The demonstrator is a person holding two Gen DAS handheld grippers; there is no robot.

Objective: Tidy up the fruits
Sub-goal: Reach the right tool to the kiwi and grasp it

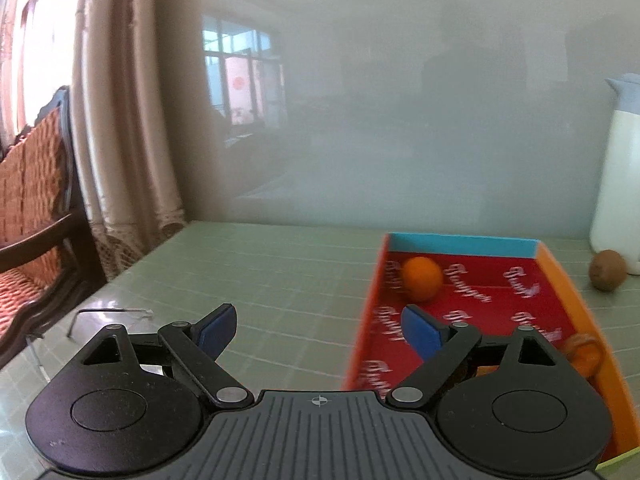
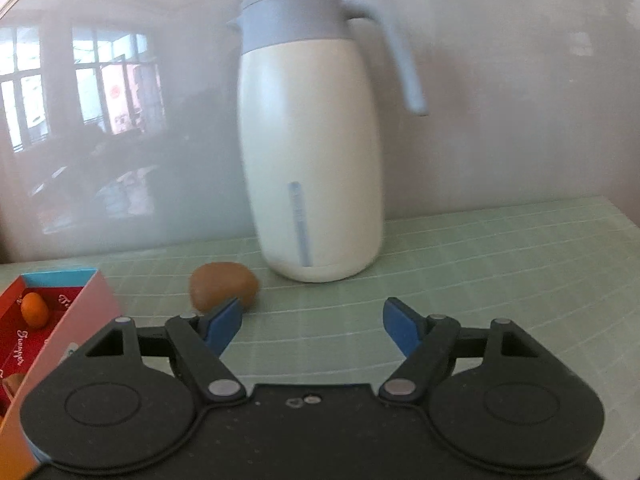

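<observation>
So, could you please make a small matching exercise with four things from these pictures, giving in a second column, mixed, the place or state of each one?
Column one:
1. orange fruit
2. brown kiwi
3. white jug
4. left gripper

Column two:
a. stands upright at the wall, with a grey-blue lid
b. open, nothing between its blue pads
c. lies inside the box with the red floor
d. lies on the green mat, outside the box, in front of the jug

Right pairs: 1-c, 2-d, 3-a, 4-b
</observation>
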